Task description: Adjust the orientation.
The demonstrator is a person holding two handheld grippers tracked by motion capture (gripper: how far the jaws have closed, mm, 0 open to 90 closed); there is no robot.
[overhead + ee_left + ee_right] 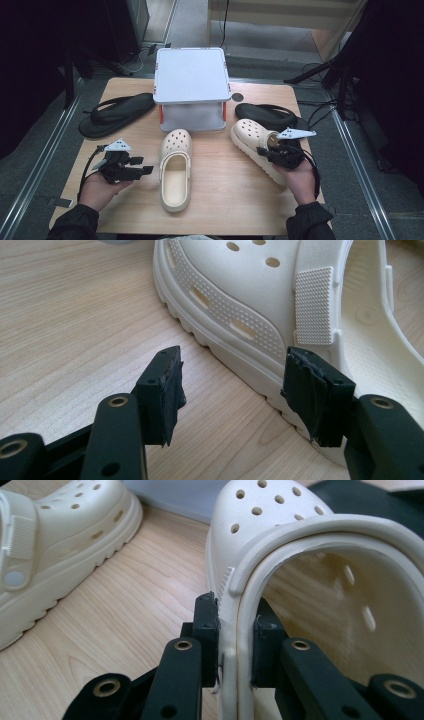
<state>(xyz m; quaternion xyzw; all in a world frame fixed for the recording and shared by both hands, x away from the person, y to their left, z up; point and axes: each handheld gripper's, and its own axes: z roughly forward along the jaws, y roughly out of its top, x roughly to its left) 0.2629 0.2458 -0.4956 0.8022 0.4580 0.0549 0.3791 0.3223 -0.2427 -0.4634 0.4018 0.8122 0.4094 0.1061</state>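
High view, wooden table (pixel 220 200) over grey floor, left tongs (pixel 148 170) agape, right tongs (pixel 270 151) clamping clog (pixel 252 137).

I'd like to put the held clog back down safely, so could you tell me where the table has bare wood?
Bare wood lies along the table's near edge, between the middle clog and the right gripper, which is clamped on the right clog. Also open: left of the middle clog, near the left gripper. Crowded: the far side, with the white box and black sandals.
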